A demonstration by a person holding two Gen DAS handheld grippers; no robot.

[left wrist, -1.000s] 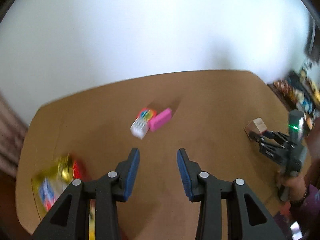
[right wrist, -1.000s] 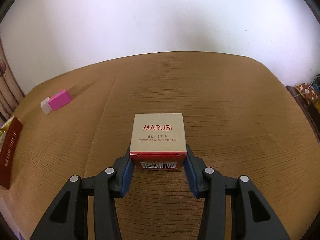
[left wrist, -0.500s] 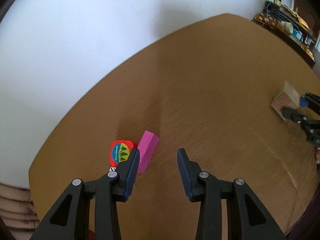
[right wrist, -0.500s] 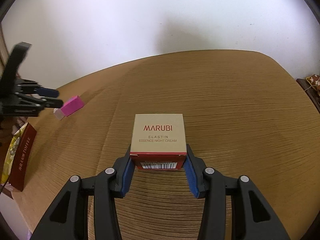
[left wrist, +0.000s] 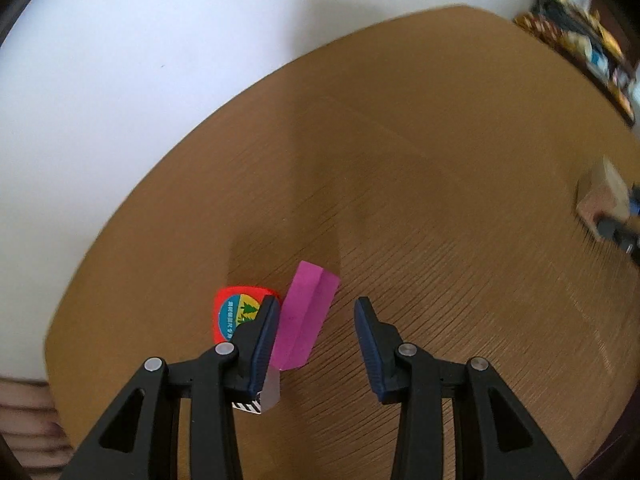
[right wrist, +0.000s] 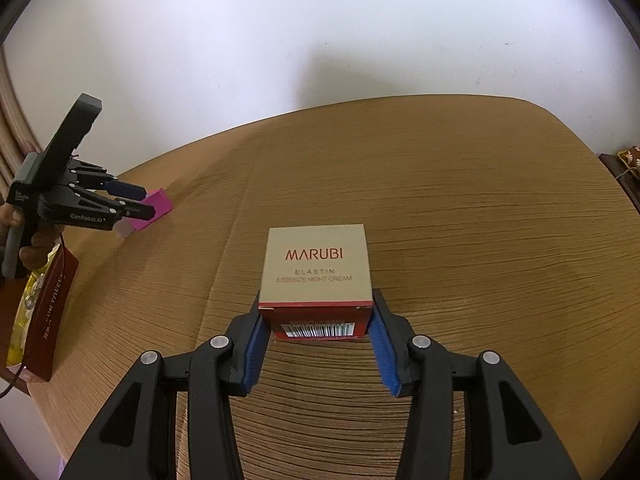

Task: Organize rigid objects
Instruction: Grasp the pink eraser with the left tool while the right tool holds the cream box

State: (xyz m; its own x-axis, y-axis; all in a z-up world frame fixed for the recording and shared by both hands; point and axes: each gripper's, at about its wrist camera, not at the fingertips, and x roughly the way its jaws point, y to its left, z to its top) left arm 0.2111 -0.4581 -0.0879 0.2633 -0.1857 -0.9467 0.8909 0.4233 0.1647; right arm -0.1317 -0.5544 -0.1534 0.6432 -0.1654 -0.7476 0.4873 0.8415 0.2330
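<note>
A brown wood-grain surface (right wrist: 460,208) stands against a plain white wall (right wrist: 280,32). Near its middle, the right gripper (right wrist: 316,344) has its fingers clamped on a box (right wrist: 316,268) printed "MARUBI ELASTIN ESSENCE NIGHT CREAM". Toward the left edge, the left gripper (left wrist: 316,340) hangs with fingers apart over a pink box (left wrist: 306,320), beside a red tape measure (left wrist: 236,312).

One bench (right wrist: 460,200) carries the lot, with two grippers over it: the left gripper (left wrist: 316,336) and the right gripper (right wrist: 316,344). There is one pink box (left wrist: 306,320), one red tape measure (left wrist: 234,308), one MARUBI cream box (right wrist: 316,268) and one dark red box (right wrist: 50,312), with one yellow packet (right wrist: 22,320) beside it.
</note>
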